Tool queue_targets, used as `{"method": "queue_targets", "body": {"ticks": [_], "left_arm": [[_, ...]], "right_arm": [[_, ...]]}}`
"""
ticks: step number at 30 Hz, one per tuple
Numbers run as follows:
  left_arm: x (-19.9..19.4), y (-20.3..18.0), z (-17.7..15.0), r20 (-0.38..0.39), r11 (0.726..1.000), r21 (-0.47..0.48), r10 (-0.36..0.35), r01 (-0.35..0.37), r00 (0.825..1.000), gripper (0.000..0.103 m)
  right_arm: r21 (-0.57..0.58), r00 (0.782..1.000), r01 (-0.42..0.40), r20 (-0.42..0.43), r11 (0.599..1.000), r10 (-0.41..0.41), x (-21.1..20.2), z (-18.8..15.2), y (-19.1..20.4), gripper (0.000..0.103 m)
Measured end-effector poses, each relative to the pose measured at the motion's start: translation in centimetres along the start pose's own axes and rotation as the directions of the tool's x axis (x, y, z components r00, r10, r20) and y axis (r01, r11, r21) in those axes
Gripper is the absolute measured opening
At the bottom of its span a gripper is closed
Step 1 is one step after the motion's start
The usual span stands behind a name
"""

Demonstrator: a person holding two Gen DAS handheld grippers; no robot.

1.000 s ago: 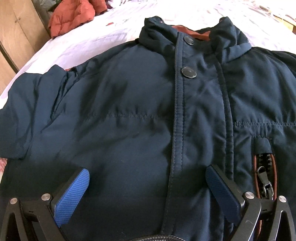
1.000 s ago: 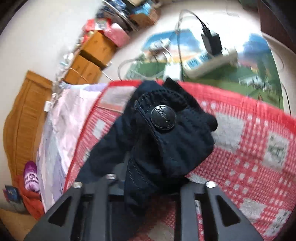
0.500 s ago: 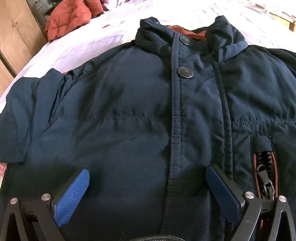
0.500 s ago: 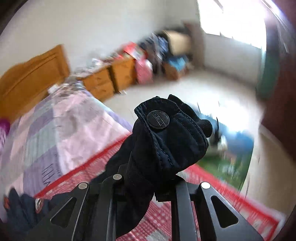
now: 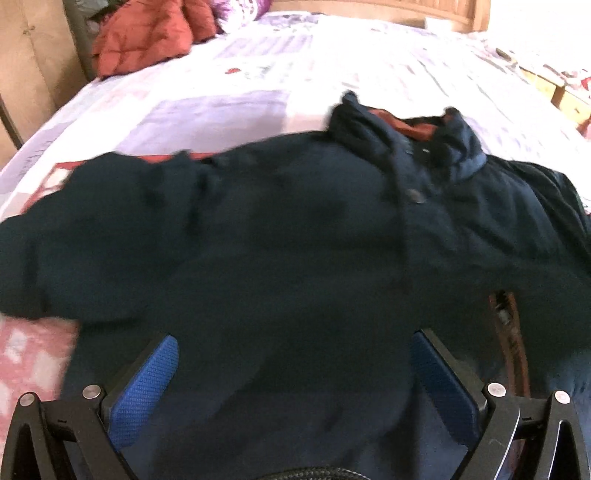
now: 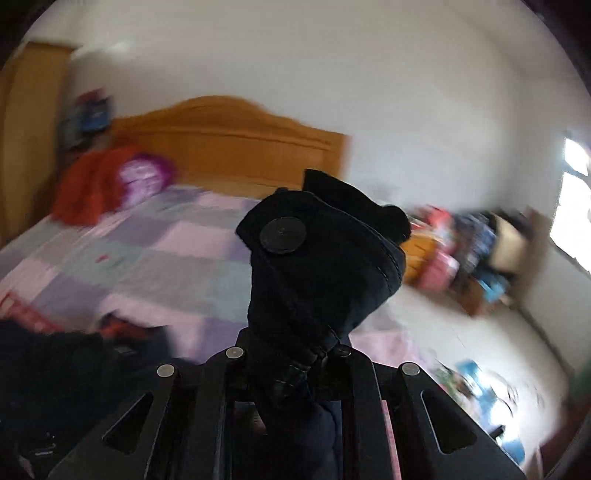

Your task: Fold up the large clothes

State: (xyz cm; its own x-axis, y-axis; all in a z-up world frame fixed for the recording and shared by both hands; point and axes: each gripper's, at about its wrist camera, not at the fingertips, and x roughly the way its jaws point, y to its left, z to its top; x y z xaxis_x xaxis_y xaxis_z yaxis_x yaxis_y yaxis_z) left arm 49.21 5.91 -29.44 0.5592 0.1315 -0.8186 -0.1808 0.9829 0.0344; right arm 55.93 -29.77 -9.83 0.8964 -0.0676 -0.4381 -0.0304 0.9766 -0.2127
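Navy padded jacket [image 5: 295, 236] lay spread front-up on the bed [image 5: 258, 85], collar [image 5: 402, 125] toward the headboard [image 6: 229, 144], rust-orange lining showing inside the collar. One dark snap button [image 5: 417, 195] readable on the placket; the rest was motion-blurred. Orange-edged zip pocket [image 5: 506, 332] on the chest near the right side of the left view. One sleeve stuck out toward the left side of that view, over a red-and-white check blanket [image 5: 33, 354].

Left gripper [image 5: 295, 373]: blue pads [image 5: 147, 384] spread wide, hovering over the jacket front, nothing pinched.

Right gripper [image 6: 291, 354]: fingers pressed together on the cuff [image 6: 321, 258], which stood up bunched above the tips. One round snap [image 6: 282, 235] on the cuff tab. Cuff was lifted clear of the bed.

Count: one jacket, one orange-red quilted garment [image 5: 147, 33] heaped by the headboard with one purple bundle [image 6: 142, 177] beside it. Clutter along the far wall [image 6: 461, 247] too blurred to count or tell contents.
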Motion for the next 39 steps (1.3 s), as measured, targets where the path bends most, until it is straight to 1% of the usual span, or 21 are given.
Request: {"method": "queue_targets", "body": {"ticks": [2, 4, 5, 7, 8, 12, 13, 15, 19, 22, 23, 26, 27, 29, 31, 33, 35, 36, 37, 38, 39], "left_arm": [[-1.1, 2.6, -0.5, 0.004, 1.0, -0.017, 0.008, -0.008, 1.0, 0.103], [-2.0, 5.2, -1.1, 0.004, 0.999, -0.032, 0.025, -0.025, 1.0, 0.103], [-2.5, 6.5, -1.5, 0.004, 0.999, -0.035, 0.033, -0.033, 0.999, 0.103], [-3.0, 8.7, -2.2, 0.004, 0.998, -0.032, 0.046, -0.046, 0.999, 0.103], [-3.1, 9.4, -2.5, 0.001, 0.998, -0.019, 0.052, -0.052, 0.999, 0.103], [-3.4, 11.6, -4.0, 0.012, 0.998, 0.02, 0.067, -0.067, 0.998, 0.103], [-3.4, 12.0, -4.3, 0.012, 0.998, 0.021, 0.066, -0.066, 0.998, 0.103], [-3.4, 12.7, -5.0, 0.014, 0.998, 0.02, 0.063, -0.063, 0.998, 0.103], [-3.1, 13.6, -6.0, -0.006, 0.998, -0.02, 0.053, -0.053, 0.999, 0.103], [-3.1, 13.7, -6.4, -0.011, 0.998, -0.033, 0.05, -0.05, 0.999, 0.103], [-3.1, 13.6, -6.4, -0.011, 0.998, -0.031, 0.05, -0.05, 0.999, 0.103], [-3.0, 13.3, -6.2, -0.009, 0.999, -0.018, 0.051, -0.051, 0.999, 0.103], [-3.1, 13.2, -6.1, -0.005, 0.999, -0.014, 0.052, -0.052, 0.999, 0.103], [-3.2, 13.0, -5.9, 0.003, 0.999, -0.01, 0.053, -0.053, 0.999, 0.103], [-3.1, 12.8, -5.9, 0.001, 0.998, -0.007, 0.056, -0.056, 0.998, 0.103], [-3.0, 12.5, -5.8, -0.004, 0.998, -0.01, 0.055, -0.055, 0.998, 0.103], [-3.0, 12.3, -5.8, -0.008, 0.998, -0.005, 0.056, -0.056, 0.998, 0.103], [-3.0, 12.2, -5.8, -0.008, 0.998, -0.003, 0.055, -0.055, 0.998, 0.103], [-3.1, 12.1, -5.8, -0.008, 0.999, -0.003, 0.053, -0.053, 0.999, 0.103], [-3.0, 12.0, -5.8, -0.011, 0.999, -0.004, 0.051, -0.051, 0.999, 0.103], [-3.0, 11.9, -5.7, -0.012, 0.999, -0.005, 0.051, -0.051, 0.999, 0.103]], "right_arm": [[-0.071, 0.997, -0.074, -0.018, 0.995, 0.073, 1.1, -0.3, 6.3, 0.017], [-0.113, 0.988, -0.152, -0.058, 0.982, 0.146, 2.5, -1.8, 12.9, 0.017], [-0.141, 0.984, -0.169, -0.079, 0.975, 0.159, 3.3, -2.8, 15.7, 0.017], [-0.191, 0.974, -0.204, -0.138, 0.96, 0.179, 5.0, -5.6, 21.1, 0.017], [-0.214, 0.965, -0.224, -0.185, 0.951, 0.186, 6.1, -7.3, 23.8, 0.017], [-0.315, 0.946, -0.245, -0.283, 0.917, 0.155, 8.3, -12.6, 30.3, 0.017], [-0.324, 0.942, -0.247, -0.302, 0.913, 0.147, 8.7, -13.6, 30.9, 0.017], [-0.331, 0.944, -0.23, -0.304, 0.915, 0.128, 8.5, -15.3, 31.7, 0.017], [-0.298, 0.948, -0.218, -0.293, 0.929, 0.128, 8.7, -15.4, 32.1, 0.017], [-0.261, 0.948, -0.236, -0.274, 0.936, 0.163, 8.5, -14.9, 32.7, 0.017], [-0.266, 0.947, -0.251, -0.268, 0.931, 0.178, 8.3, -15.1, 33.2, 0.017], [-0.34, 0.929, -0.288, -0.327, 0.895, 0.175, 9.1, -16.6, 35.1, 0.018], [-0.345, 0.921, -0.304, -0.344, 0.888, 0.181, 9.4, -17.0, 35.5, 0.018], [-0.35, 0.92, -0.306, -0.349, 0.885, 0.18, 9.5, -17.2, 35.9, 0.018], [-0.331, 0.921, -0.307, -0.34, 0.892, 0.191, 9.4, -17.0, 35.8, 0.023], [-0.329, 0.918, -0.311, -0.348, 0.892, 0.191, 9.5, -17.2, 36.0, 0.024], [-0.324, 0.903, -0.34, -0.376, 0.883, 0.209, 9.6, -17.5, 36.1, 0.03], [-0.318, 0.895, -0.355, -0.388, 0.879, 0.222, 9.6, -17.4, 36.1, 0.035], [-0.304, 0.889, -0.373, -0.389, 0.877, 0.243, 9.2, -17.3, 36.0, 0.05], [-0.272, 0.877, -0.407, -0.382, 0.872, 0.291, 8.6, -17.2, 35.8, 0.061], [-0.263, 0.874, -0.418, -0.377, 0.87, 0.307, 8.2, -17.1, 35.8, 0.076]]}}
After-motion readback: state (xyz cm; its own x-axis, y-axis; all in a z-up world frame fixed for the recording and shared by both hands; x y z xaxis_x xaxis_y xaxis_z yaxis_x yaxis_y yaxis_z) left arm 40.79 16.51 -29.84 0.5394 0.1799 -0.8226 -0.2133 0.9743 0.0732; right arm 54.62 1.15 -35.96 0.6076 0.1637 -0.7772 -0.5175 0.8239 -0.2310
